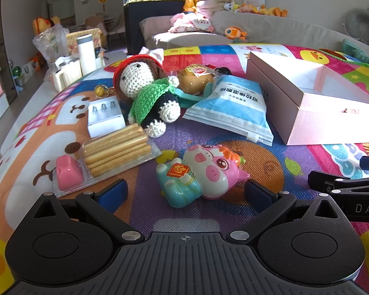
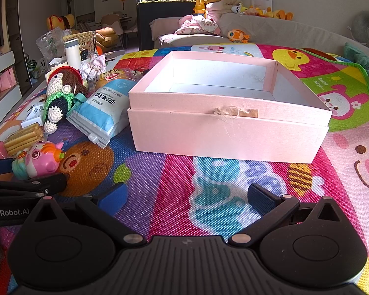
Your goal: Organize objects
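Note:
My left gripper (image 1: 184, 193) is open, its blue pads either side of a pink pig toy (image 1: 204, 174) lying on the play mat, not touching it. Behind it lie a biscuit stick pack (image 1: 115, 150), a crochet doll (image 1: 147, 91), a blue-white pouch (image 1: 233, 105) and a white charger (image 1: 104, 118). My right gripper (image 2: 184, 196) is open and empty over the mat, in front of an open pink box (image 2: 228, 132) whose inside is bare. The pig toy (image 2: 40, 159), the doll (image 2: 59, 98) and the pouch (image 2: 100, 113) show at left in the right wrist view.
The colourful play mat (image 2: 174, 177) covers the surface. A packaged bun (image 1: 196, 76) lies behind the doll. A white bottle (image 1: 86, 54) and cups stand at the far left edge. A sofa (image 1: 283, 29) with plush toys lies behind. The pink box (image 1: 307, 105) stands at right.

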Demonstrator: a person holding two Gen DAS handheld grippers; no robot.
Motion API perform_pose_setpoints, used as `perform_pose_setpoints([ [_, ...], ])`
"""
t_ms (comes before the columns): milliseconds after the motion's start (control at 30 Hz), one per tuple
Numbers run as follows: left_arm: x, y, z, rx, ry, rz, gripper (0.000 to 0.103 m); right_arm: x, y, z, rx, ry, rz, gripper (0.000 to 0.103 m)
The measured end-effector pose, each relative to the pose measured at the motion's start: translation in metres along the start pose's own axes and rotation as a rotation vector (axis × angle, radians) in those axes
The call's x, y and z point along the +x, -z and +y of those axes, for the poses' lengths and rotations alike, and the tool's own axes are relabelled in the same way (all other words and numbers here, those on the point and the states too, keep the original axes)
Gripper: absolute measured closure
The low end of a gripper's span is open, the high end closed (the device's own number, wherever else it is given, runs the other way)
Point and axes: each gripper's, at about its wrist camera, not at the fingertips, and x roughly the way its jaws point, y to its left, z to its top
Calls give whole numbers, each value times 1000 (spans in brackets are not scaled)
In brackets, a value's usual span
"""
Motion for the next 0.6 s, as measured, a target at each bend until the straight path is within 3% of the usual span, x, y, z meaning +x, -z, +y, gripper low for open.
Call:
perform_pose_setpoints([
  [400,-1,0,-1,-2,3,0,0,0,1,0,0,-8,5,0],
  [600,-1,0,3,-14,17,-4,1,-1,-7,-5,-26,-45,68,0],
])
